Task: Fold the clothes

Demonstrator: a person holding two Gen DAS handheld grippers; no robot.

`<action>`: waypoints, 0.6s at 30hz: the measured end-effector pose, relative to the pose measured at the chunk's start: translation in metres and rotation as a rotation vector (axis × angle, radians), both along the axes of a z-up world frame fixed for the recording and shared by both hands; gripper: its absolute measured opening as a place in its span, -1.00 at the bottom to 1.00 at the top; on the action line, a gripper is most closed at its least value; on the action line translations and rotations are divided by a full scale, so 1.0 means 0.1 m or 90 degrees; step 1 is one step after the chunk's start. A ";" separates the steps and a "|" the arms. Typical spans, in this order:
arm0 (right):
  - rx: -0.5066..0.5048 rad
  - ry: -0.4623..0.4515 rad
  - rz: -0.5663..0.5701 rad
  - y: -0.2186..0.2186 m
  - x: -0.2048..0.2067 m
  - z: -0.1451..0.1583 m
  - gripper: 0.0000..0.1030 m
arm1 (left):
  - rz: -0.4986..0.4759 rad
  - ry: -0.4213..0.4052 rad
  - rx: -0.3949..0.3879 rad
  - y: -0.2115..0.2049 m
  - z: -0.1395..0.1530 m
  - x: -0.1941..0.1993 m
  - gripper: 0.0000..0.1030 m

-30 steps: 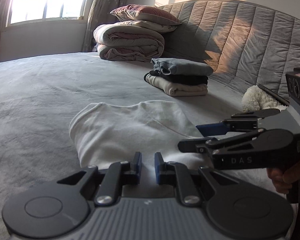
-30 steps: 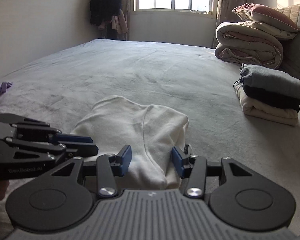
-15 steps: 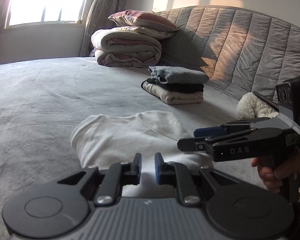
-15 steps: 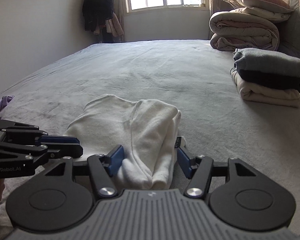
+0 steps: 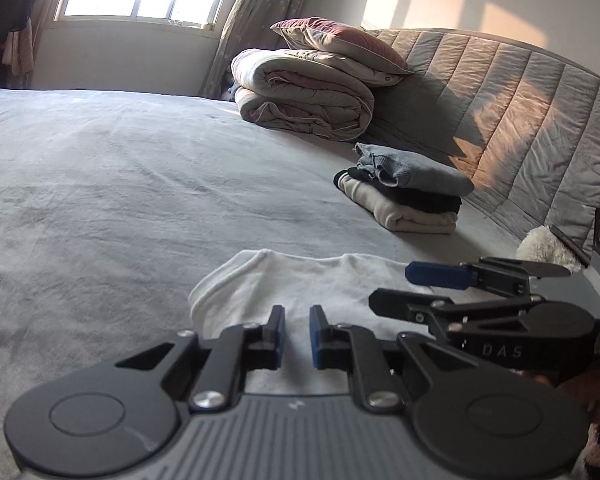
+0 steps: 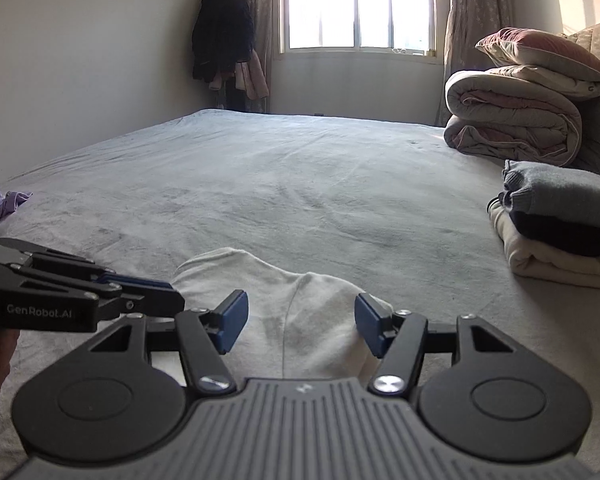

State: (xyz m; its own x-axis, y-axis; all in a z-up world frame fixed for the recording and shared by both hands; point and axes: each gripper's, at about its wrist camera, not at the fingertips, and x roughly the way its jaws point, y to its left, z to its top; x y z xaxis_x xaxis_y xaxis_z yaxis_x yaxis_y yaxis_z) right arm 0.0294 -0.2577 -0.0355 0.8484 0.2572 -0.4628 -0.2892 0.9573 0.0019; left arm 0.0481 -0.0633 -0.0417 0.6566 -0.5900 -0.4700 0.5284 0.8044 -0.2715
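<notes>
The white garment, folded narrow, lies on the grey bed just ahead of both grippers. The right gripper stands with jaws spread, nothing pinched; they have just been opening, with the garment below and between them. The left gripper shows a narrow gap with no cloth in it.

Risk: the two grippers sit close together and could clash over the cloth; a shallow pinch could take only the top layer and drag the fold open.

The stack of folded clothes stands well apart at the right. The bed beyond is open.
</notes>
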 end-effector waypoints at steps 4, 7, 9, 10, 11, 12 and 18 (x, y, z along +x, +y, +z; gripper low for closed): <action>-0.014 0.024 0.005 0.01 0.05 -0.14 0.20 | 0.020 0.003 -0.004 0.00 -0.08 0.13 -0.75; -0.008 0.028 0.006 -0.01 0.05 -0.19 0.21 | 0.034 0.022 -0.025 0.04 -0.17 0.26 -0.71; -0.001 0.028 0.004 -0.01 0.04 -0.19 0.21 | 0.050 0.034 -0.031 0.06 -0.23 0.37 -0.79; 0.000 0.027 0.004 -0.01 0.03 -0.19 0.21 | 0.059 0.040 -0.038 0.08 -0.23 0.41 -0.88; 0.000 0.025 0.004 -0.01 0.02 -0.17 0.21 | 0.073 0.044 -0.041 0.10 -0.21 0.44 -0.92; 0.001 0.025 0.005 -0.01 0.01 -0.15 0.21 | 0.085 0.046 -0.050 0.12 -0.16 0.44 -0.92; 0.026 0.033 0.008 -0.13 -0.11 0.01 0.25 | 0.115 0.070 -0.073 0.28 0.08 0.34 -0.76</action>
State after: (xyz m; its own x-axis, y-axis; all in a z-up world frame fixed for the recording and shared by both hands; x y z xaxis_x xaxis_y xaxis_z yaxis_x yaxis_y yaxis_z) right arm 0.0184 -0.2706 -0.0349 0.8198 0.2868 -0.4957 -0.2996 0.9524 0.0556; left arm 0.0824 -0.0356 -0.0336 0.7052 -0.5207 -0.4812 0.3409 0.8441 -0.4137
